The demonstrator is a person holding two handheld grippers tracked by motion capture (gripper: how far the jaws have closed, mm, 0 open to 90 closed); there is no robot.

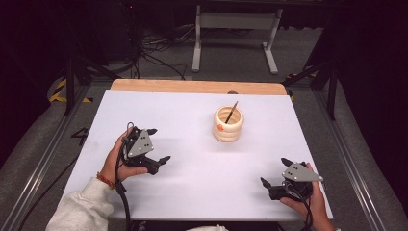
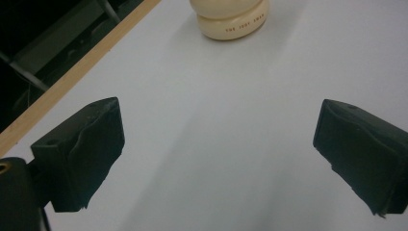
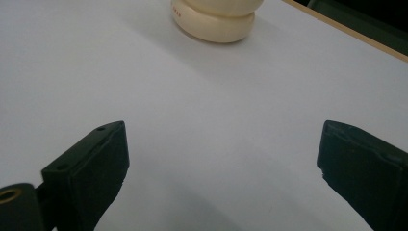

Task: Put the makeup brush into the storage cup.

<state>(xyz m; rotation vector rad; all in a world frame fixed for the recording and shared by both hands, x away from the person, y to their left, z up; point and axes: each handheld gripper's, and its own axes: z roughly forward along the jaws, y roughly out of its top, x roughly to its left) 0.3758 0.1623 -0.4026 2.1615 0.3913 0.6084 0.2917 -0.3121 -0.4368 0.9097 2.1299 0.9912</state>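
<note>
From the high view, a cream holder [image 1: 228, 124] shaped like stacked rounded rings stands upright toward the far middle of the white table [image 1: 192, 192], a thin dark stick [image 1: 231, 111] leaning inside it, while the left gripper [image 1: 155, 145] and right gripper [image 1: 273, 172] rest well apart from it, both spread wide and empty. The left gripper view looks between matte black jaws, wide apart, across the smooth sheet to the holder's glossy base [image 2: 230, 21]. The right gripper view shows its jaws equally wide and the base [image 3: 215, 19] ahead; the holder looks light and tall, so a sideways nudge could probably tip it and spill the stick.

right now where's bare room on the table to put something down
Almost everywhere: the white table is bare between the left tongs and right tongs, and along its far left. The one taken spot is the ring holder with a stick, far and right of centre.
</note>
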